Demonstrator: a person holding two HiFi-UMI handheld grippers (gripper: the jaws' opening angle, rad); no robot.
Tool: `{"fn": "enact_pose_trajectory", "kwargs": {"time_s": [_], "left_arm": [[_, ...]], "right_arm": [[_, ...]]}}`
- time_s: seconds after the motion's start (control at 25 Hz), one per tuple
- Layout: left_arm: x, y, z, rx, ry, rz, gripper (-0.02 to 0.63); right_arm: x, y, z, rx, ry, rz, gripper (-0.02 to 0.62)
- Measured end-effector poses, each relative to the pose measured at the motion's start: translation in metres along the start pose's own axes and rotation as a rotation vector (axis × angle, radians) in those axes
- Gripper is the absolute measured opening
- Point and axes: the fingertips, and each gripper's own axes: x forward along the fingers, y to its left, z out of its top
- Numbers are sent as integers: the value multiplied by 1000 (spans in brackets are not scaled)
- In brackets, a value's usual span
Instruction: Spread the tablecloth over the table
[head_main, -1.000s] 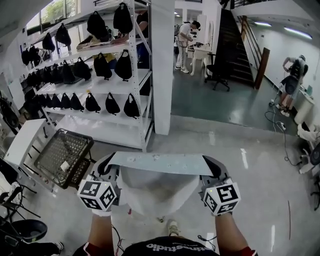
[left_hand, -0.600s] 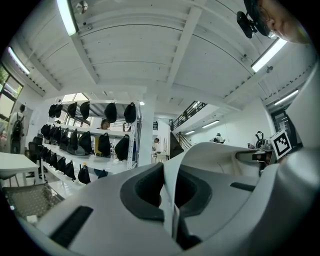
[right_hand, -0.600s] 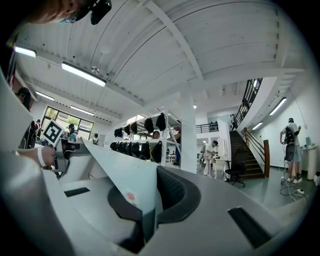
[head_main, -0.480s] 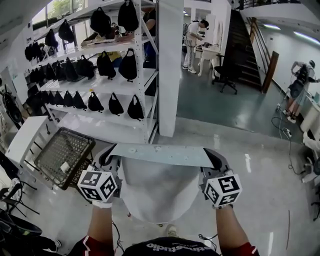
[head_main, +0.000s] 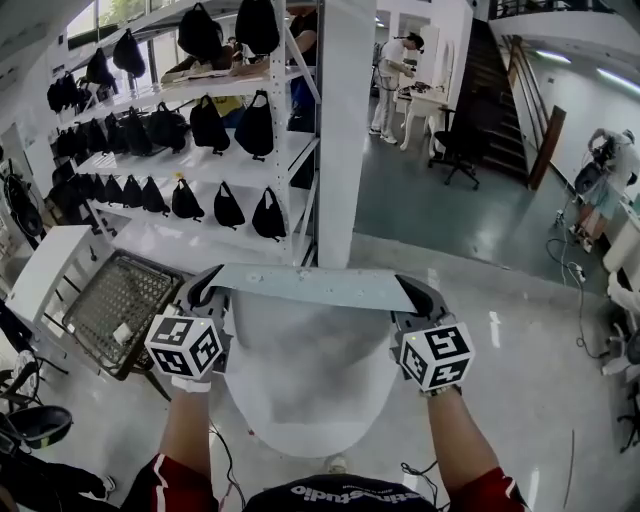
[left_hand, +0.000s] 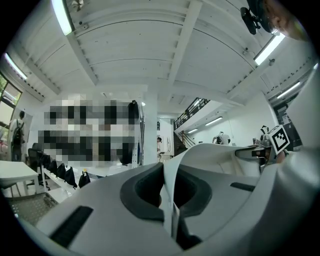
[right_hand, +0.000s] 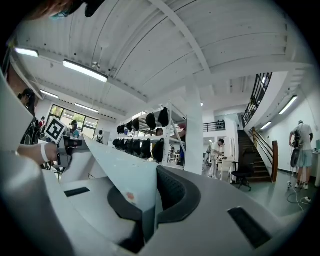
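Pinching the tablecloth (head_main: 310, 287) edge, left tool (head_main: 205, 293) and right tool (head_main: 415, 297), glossy floor (head_main: 500, 400), shelving (head_main: 285, 150) of black bags (head_main: 228, 210)

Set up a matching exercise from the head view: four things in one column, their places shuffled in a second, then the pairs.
Things:
1. tablecloth
2. black bags
3. wire basket
4. office chair

Places:
A. along the white shelves
B. at the back, near the staircase
C. pinched at its top edge by the left gripper and the right gripper
D. left of the left gripper

Pairs: 1-C, 2-A, 3-D, 4-B
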Motion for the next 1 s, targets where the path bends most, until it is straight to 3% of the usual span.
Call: {"fn": "enact_pose_trajectory", "kwargs": {"time_s": [0.6, 0.8, 1.0], "left_arm": [[136, 32, 21, 127, -34, 34, 17], [157, 32, 18, 114, -68, 37, 17], [157, 29, -14, 76, -15, 46, 17]], "right_arm": [[111, -84, 9, -60, -34, -20, 26], [126, -102, 7, -49, -57, -25, 26], [126, -101, -22, -26, -2, -4, 26]]}}
